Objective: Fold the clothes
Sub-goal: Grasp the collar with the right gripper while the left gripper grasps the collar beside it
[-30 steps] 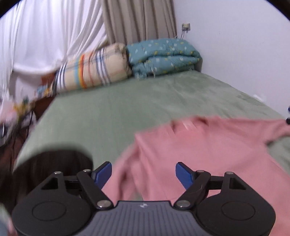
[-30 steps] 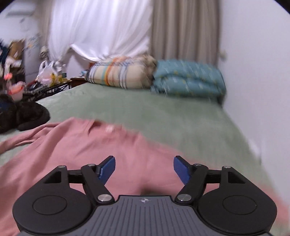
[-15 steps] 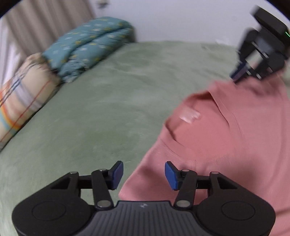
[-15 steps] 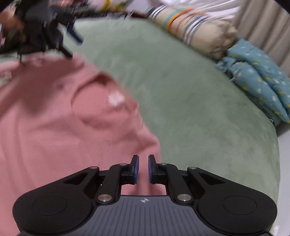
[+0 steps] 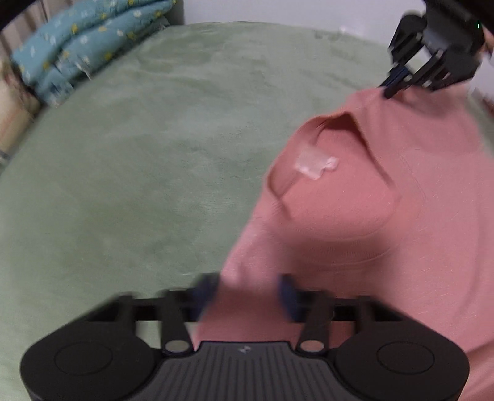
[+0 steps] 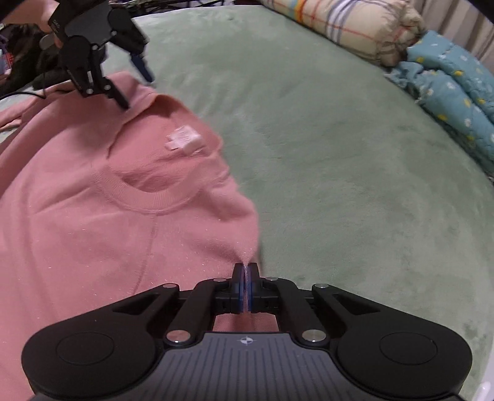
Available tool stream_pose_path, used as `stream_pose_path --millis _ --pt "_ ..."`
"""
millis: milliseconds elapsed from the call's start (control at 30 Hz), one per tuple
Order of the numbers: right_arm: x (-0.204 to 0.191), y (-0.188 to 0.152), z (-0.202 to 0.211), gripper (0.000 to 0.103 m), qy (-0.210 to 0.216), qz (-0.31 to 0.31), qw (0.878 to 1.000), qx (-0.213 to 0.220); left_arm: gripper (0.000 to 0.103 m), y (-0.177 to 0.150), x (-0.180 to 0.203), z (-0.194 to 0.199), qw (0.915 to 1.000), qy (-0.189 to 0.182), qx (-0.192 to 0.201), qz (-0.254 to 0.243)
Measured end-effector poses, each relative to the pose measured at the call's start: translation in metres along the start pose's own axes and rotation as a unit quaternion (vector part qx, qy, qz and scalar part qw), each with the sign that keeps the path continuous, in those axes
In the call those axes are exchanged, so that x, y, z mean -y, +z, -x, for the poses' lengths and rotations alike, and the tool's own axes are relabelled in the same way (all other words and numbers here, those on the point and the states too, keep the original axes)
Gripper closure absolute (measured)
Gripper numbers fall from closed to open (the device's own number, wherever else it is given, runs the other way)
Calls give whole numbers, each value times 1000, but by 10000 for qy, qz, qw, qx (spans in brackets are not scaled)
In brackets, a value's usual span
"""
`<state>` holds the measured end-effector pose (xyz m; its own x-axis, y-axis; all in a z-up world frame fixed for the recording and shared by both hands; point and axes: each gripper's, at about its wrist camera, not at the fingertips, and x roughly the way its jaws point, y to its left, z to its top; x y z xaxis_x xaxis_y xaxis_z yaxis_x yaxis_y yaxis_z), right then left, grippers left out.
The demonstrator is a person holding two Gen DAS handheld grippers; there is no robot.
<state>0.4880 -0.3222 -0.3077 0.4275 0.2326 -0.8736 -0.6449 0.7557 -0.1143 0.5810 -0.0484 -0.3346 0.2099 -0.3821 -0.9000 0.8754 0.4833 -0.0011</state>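
Observation:
A pink sweater [image 5: 370, 216] lies spread on the green bed, neckline and white label [image 5: 313, 163] facing up. It also shows in the right wrist view [image 6: 108, 200]. My left gripper [image 5: 247, 294] is open, its blurred blue pads either side of the sweater's shoulder edge. In the right wrist view it [image 6: 132, 80] stands open over the far shoulder. My right gripper [image 6: 246, 277] is shut on the other shoulder's edge. In the left wrist view it [image 5: 392, 86] pinches the cloth at the far corner.
The green bed cover [image 5: 139, 169] stretches beyond the sweater. A folded teal quilt [image 5: 77, 40] and a striped pillow [image 6: 349, 27] lie at the head of the bed. Dark clutter [image 6: 18, 61] sits at the bed's far left side.
My right gripper has closed fully on the sweater's shoulder edge. My left gripper has moved onto the other shoulder, so the cloth now lies between its open pads.

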Motion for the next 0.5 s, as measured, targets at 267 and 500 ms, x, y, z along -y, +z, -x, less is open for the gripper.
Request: stream_pose_path --millis 267,500 --pt "43 11 -18 102 -605 -781 9949 192 103 7 -35 18 9907 750 574 978" --pt "66 14 -45 99 -382 -1372 9895 243 102 7 -69 11 9826 803 439 1619"
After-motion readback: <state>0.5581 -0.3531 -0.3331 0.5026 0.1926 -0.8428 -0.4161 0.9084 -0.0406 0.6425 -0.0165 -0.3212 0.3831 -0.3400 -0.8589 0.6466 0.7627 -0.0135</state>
